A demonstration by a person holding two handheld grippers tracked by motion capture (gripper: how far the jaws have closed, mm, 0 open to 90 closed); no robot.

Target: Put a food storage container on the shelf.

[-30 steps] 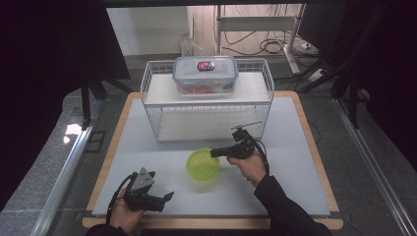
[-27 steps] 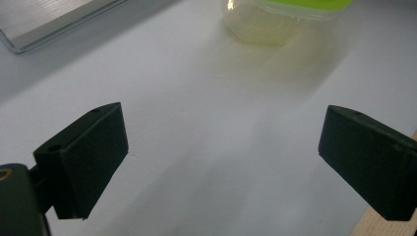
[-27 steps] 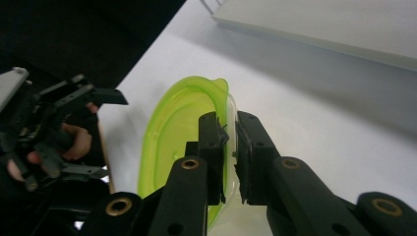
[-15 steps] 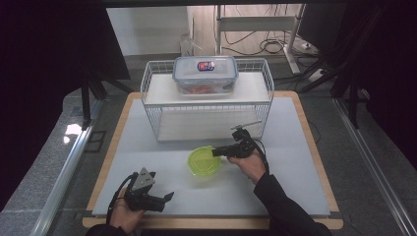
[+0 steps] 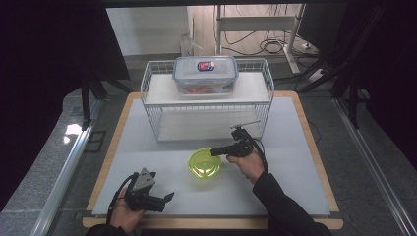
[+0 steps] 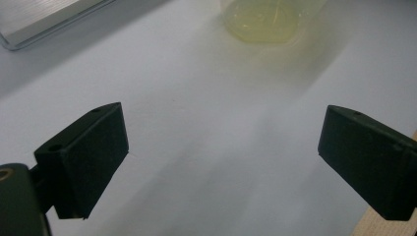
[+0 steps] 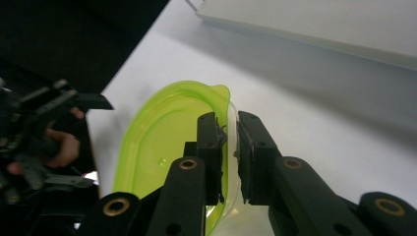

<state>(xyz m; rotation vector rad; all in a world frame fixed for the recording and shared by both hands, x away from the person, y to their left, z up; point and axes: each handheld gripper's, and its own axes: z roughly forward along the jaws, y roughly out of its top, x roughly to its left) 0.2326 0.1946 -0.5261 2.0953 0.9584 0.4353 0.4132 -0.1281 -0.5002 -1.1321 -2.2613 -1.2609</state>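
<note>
A yellow-green plastic bowl (image 5: 204, 164) sits on the white mat in front of the wire rack. My right gripper (image 5: 215, 151) reaches it from the right, and its jaws have just been closing with the bowl's rim between them. In the right gripper view the bowl (image 7: 162, 142) is tilted, and my right gripper (image 7: 230, 142) is shut on its thin near wall. My left gripper (image 5: 167, 196) rests near the table's front left edge. It stands open (image 6: 223, 130) with only bare mat between its jaws, and the bowl (image 6: 263, 19) lies blurred beyond it.
A white wire rack (image 5: 206, 105) stands at the back of the mat, with a clear lidded food box (image 5: 205, 73) on its top shelf. The wooden table edge (image 5: 314, 147) frames the mat. Bare mat lies left and right of the bowl.
</note>
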